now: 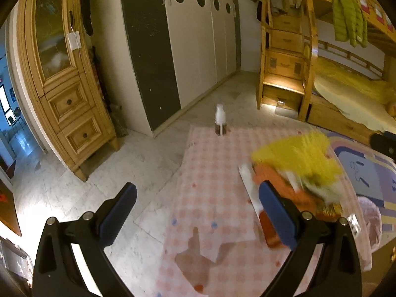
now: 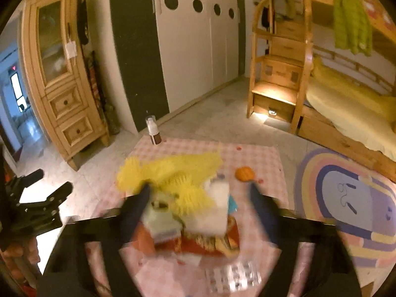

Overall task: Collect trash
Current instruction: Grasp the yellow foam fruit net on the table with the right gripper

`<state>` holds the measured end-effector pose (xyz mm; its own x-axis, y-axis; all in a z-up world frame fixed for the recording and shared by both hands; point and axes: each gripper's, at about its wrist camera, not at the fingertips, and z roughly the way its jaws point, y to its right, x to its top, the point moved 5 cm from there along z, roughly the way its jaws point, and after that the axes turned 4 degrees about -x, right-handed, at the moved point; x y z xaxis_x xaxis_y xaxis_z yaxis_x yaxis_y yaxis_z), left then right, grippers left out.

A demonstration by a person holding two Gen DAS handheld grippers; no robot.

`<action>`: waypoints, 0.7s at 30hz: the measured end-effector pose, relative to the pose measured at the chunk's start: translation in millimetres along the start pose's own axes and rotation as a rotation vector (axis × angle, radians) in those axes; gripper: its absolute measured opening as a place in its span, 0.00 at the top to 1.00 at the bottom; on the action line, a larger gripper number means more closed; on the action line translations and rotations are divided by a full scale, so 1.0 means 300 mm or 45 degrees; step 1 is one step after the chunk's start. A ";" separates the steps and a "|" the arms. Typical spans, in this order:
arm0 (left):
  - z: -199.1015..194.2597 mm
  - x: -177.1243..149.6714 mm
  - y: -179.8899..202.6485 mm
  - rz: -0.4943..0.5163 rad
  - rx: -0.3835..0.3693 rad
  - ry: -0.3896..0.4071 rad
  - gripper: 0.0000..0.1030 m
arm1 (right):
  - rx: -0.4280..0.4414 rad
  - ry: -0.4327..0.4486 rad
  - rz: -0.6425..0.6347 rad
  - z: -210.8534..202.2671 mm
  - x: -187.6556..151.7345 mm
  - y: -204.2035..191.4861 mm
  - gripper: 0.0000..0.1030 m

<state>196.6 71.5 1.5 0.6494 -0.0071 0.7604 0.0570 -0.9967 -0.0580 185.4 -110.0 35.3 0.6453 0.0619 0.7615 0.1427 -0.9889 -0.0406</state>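
From the left wrist view we see our left gripper [image 1: 198, 212] with its jaws spread wide and nothing between them, above bare marble floor [image 1: 99, 173] and the near edge of a pink checked mat [image 1: 217, 178]. A dark-bottomed pump bottle [image 1: 220, 121] stands upright at the mat's far edge, its white top blown out by glare. To the right of the right-hand finger [image 1: 277, 215] lies the trash pile [image 1: 297, 173]: something yellow and fuzzy over orange and white pieces, smeared by motion so we cannot separate the items. The finger hides the pile's near left corner. The pile sits outside these jaws, just beside them.

In the right wrist view the left gripper shows at the far left, partly cut off. Our right gripper [image 2: 200, 193] is blurred; its fingers stand wide apart and straddle the pile, with the yellow fuzzy piece [image 2: 173, 173] and a white block [image 2: 215, 205] between them. We cannot tell whether either finger touches the heap. A foil blister pack [image 2: 235, 277] lies near the bottom edge, and a small orange object [image 2: 243, 173] rests apart on the mat to the right.
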 end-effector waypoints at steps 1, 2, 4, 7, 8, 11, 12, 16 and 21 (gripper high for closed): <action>0.018 0.024 -0.013 -0.003 0.010 -0.001 0.07 | 0.020 -0.020 0.003 0.031 0.021 -0.010 0.39; 0.030 0.038 -0.017 -0.005 0.012 0.000 0.07 | 0.032 -0.038 0.018 0.065 0.040 -0.017 0.38; 0.065 0.061 -0.028 0.000 0.021 -0.007 0.07 | 0.062 -0.083 0.061 0.139 0.068 -0.026 0.22; 0.115 0.066 -0.027 0.009 0.024 -0.027 0.07 | 0.119 -0.171 0.144 0.244 0.064 -0.030 0.15; 0.134 0.061 -0.028 0.007 0.017 -0.039 0.07 | 0.129 -0.212 0.166 0.281 0.054 -0.029 0.15; 0.181 0.041 -0.023 0.011 0.004 -0.072 0.07 | 0.100 -0.301 0.157 0.360 0.014 -0.038 0.15; 0.196 0.034 -0.021 0.019 0.000 -0.083 0.07 | 0.087 -0.321 0.147 0.378 0.003 -0.045 0.17; 0.242 -0.012 0.000 0.043 -0.016 -0.133 0.07 | 0.128 -0.414 0.147 0.426 -0.053 -0.057 0.38; 0.275 -0.060 0.052 0.092 -0.050 -0.173 0.07 | 0.191 -0.443 0.161 0.437 -0.073 -0.083 0.72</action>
<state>248.5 62.8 -66.5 0.7475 -0.0705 0.6605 -0.0217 -0.9964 -0.0818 266.1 -69.1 -65.2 0.8767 0.0084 0.4809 0.1374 -0.9626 -0.2337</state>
